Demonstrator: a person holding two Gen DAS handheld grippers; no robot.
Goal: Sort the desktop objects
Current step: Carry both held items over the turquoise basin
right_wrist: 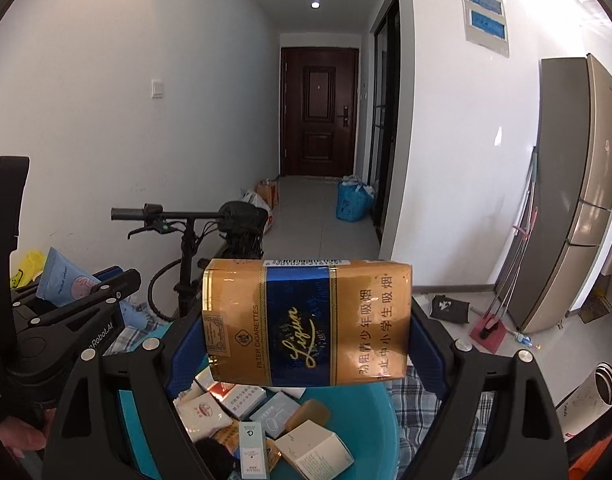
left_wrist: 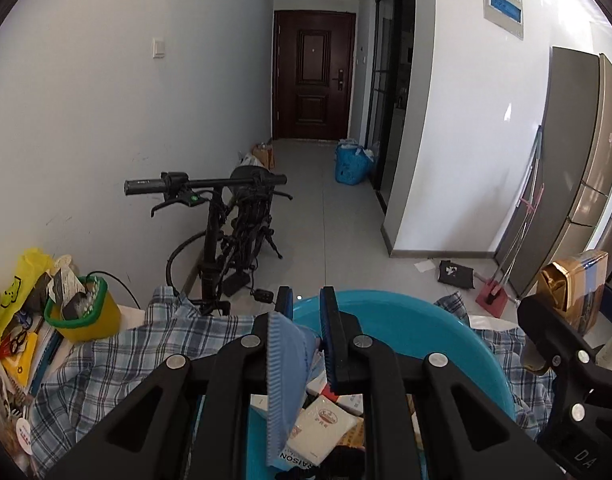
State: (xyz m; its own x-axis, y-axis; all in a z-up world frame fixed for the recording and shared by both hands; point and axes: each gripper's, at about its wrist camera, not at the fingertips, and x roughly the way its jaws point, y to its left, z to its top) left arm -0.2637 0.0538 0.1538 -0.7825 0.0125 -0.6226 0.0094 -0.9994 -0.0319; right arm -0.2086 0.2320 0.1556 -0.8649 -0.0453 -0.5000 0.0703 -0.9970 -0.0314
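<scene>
Far left, a yellow round tub with a green rim (left_wrist: pixel 83 314) sits among yellow bags and papers on the cluttered desk, and a blue-and-white checked cloth (left_wrist: pixel 117 356) spreads out beside it. Behind the desk a black folding electric bike (left_wrist: pixel 221 236) stands on the grey tiled floor.

On to the left gripper (left_wrist: pixel 306 300): its jaws are clenched on a light blue soft packet (left_wrist: pixel 283 356), the ribbed edge of the packet pinched flat between the blue pads. The right wrist view shows that same packet sticking up out of the black fingers. It hangs over the round teal plastic basin (left_wrist: pixel 418 328), which already holds white tissue packs, small cartons and boxes.

Now the right gripper (right_wrist: pixel 306 344): jaws set wide and grasping a gold-and-blue cigarette carton (right_wrist: pixel 306 320) by its two short ends, long side level, above the basin too.

Further right, a red dustpan (right_wrist: pixel 488 330) lies on the floor, near a tall grey-gold refrigerator (right_wrist: pixel 574 200).
</scene>
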